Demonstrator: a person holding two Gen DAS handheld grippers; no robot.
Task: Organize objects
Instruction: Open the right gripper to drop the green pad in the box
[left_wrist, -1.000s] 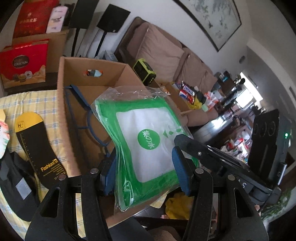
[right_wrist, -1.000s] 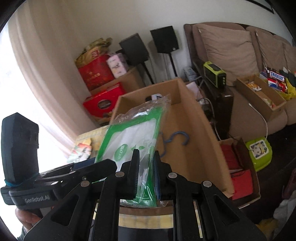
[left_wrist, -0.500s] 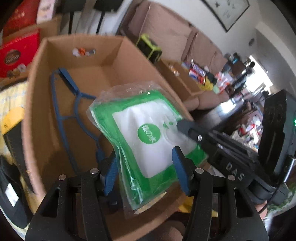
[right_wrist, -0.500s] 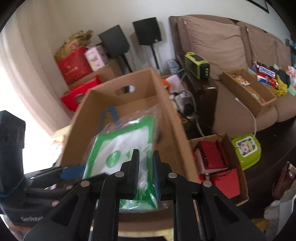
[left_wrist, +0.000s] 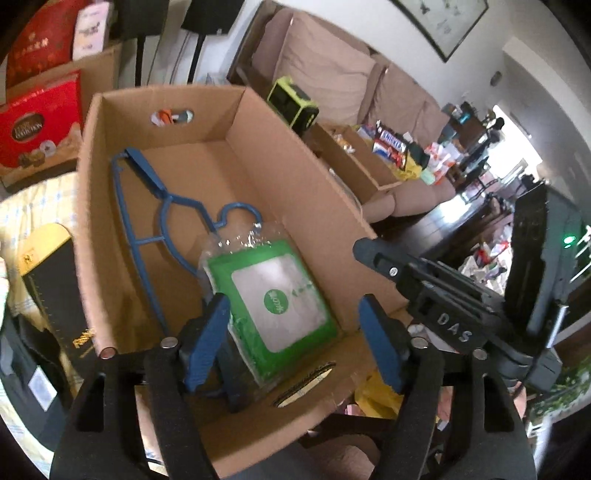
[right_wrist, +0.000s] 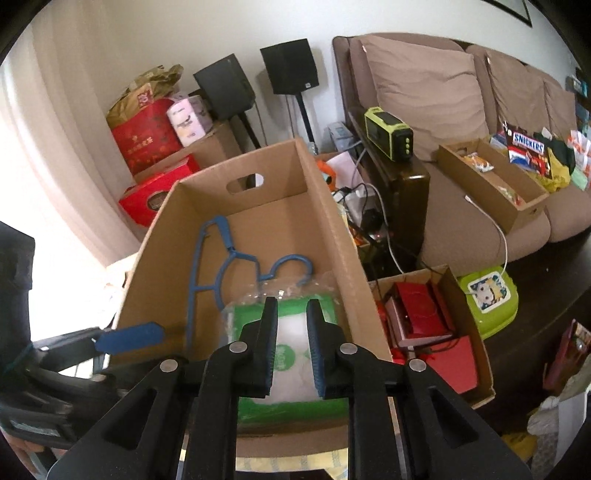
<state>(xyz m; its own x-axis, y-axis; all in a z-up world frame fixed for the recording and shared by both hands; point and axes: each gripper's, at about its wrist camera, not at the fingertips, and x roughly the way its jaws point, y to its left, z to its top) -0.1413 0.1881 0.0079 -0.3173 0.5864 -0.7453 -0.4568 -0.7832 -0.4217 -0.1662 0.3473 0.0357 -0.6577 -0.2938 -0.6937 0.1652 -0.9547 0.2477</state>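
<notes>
**A:** What does your left wrist camera show?

**B:** Your left gripper (left_wrist: 295, 339) hangs over the near end of an open cardboard box (left_wrist: 295, 147), its blue pads spread wide with nothing between them; the jaws have just been opening. Below lies the packet (left_wrist: 273, 306): a flat clear plastic bag holding a green square with a white panel and a round green logo. It rests on the box floor at the near end, its long side running from the near wall towards the far one, crinkled clear end pointing away from you. That end overlaps the hook of a blue hanger (left_wrist: 162, 206) lying flat. A second ago both grippers held the packet up above the box; now it is down.

**A:** And the right wrist camera?

**B:** Your right gripper (right_wrist: 291, 343) is above the same packet (right_wrist: 288, 369), jaws a narrow gap apart and just opened, pinching nothing. The packet shows beneath and between them, beside the box's right wall (right_wrist: 332, 236).
</notes>
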